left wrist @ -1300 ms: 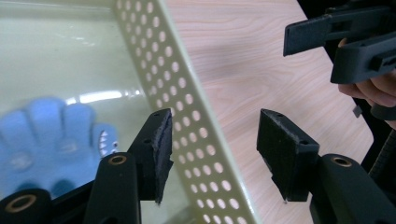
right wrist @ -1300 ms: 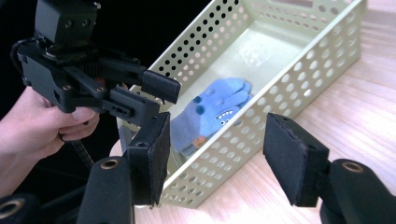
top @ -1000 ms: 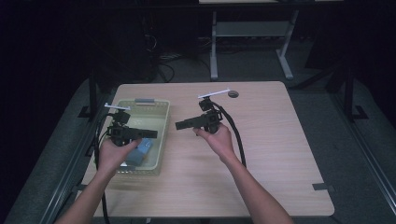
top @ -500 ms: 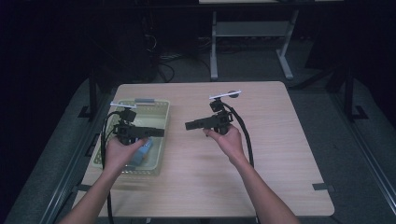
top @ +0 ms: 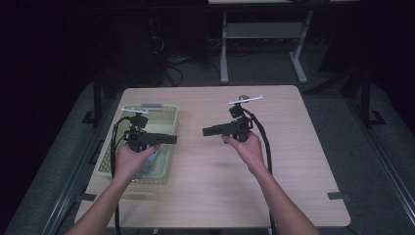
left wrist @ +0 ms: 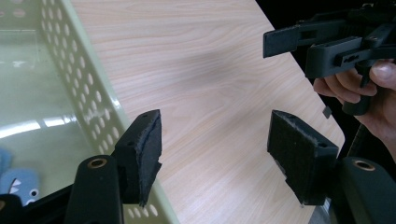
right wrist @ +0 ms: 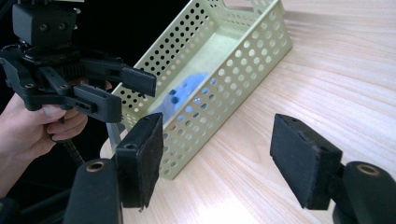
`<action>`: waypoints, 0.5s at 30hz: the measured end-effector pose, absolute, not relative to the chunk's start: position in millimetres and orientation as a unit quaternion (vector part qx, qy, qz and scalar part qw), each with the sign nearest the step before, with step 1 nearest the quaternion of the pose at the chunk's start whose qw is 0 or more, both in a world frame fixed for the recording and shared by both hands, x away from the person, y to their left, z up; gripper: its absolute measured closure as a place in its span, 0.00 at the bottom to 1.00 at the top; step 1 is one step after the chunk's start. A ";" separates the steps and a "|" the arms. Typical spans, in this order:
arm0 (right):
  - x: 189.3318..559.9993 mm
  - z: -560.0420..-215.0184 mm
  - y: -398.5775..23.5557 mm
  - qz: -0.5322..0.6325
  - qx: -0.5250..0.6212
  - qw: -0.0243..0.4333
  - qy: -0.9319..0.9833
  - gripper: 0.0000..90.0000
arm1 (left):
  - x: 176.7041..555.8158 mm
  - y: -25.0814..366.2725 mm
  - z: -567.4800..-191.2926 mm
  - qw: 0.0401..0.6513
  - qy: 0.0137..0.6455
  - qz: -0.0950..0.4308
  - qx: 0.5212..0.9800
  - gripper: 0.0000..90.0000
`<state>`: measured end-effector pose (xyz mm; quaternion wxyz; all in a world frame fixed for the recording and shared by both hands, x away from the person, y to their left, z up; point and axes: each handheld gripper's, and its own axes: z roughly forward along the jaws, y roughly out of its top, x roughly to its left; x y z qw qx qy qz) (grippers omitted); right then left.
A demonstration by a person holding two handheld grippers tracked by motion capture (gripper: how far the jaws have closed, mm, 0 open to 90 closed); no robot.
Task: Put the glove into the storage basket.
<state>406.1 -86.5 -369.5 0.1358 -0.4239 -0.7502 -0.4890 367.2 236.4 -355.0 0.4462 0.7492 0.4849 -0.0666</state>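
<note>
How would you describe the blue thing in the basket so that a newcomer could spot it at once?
Start at the wooden table and find the pale green perforated basket at its left edge. Inside, at the end nearest the person, lies a small soft blue toy with a cartoon toothy mouth. It is the one blue item among pale green plastic and black grippers.

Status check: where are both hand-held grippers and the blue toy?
Left hand-held gripper and right hand-held gripper open, empty, jaws just widened. Blue toy lies in green basket. Nothing in the way.

Black tools (top: 166, 139), foam-like pads (left wrist: 149, 144), trailing black cables (top: 265, 142)
</note>
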 end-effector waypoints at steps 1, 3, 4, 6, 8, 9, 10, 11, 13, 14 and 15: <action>405.8 -370.0 -87.7 -0.490 -0.425 0.136 -0.749 0.38 | 367.3 235.3 -354.8 0.446 0.485 -0.068 0.749 0.39; 405.1 -370.7 -90.6 -0.490 -0.428 0.136 -0.748 0.38 | 367.4 233.8 -354.9 0.447 0.484 -0.067 0.749 0.38; 404.9 -371.0 -91.3 -0.491 -0.428 0.137 -0.746 0.37 | 367.4 233.1 -354.6 0.446 0.483 -0.065 0.751 0.38; 404.9 -371.6 -93.2 -0.489 -0.430 0.137 -0.746 0.37 | 367.3 231.5 -354.8 0.446 0.483 -0.065 0.751 0.37; 404.0 -371.0 -94.8 -0.489 -0.431 0.141 -0.745 0.37 | 366.9 228.9 -355.3 0.446 0.483 -0.066 0.750 0.36; 403.6 -371.0 -96.7 -0.490 -0.432 0.137 -0.745 0.37 | 366.7 228.1 -355.5 0.445 0.483 -0.066 0.751 0.35; 403.4 -371.3 -97.7 -0.492 -0.432 0.137 -0.743 0.37 | 366.5 227.1 -355.5 0.445 0.482 -0.067 0.752 0.35; 403.2 -371.4 -98.9 -0.490 -0.432 0.136 -0.744 0.37 | 366.2 226.2 -355.5 0.444 0.481 -0.065 0.753 0.35; 402.4 -371.6 -101.3 -0.491 -0.436 0.135 -0.742 0.37 | 366.0 225.0 -355.3 0.446 0.478 -0.067 0.754 0.34; 402.0 -372.0 -102.9 -0.492 -0.436 0.133 -0.741 0.37 | 365.9 224.2 -355.3 0.447 0.477 -0.066 0.754 0.34; 401.7 -372.5 -104.3 -0.494 -0.437 0.132 -0.740 0.37 | 365.7 223.2 -355.2 0.447 0.477 -0.067 0.754 0.34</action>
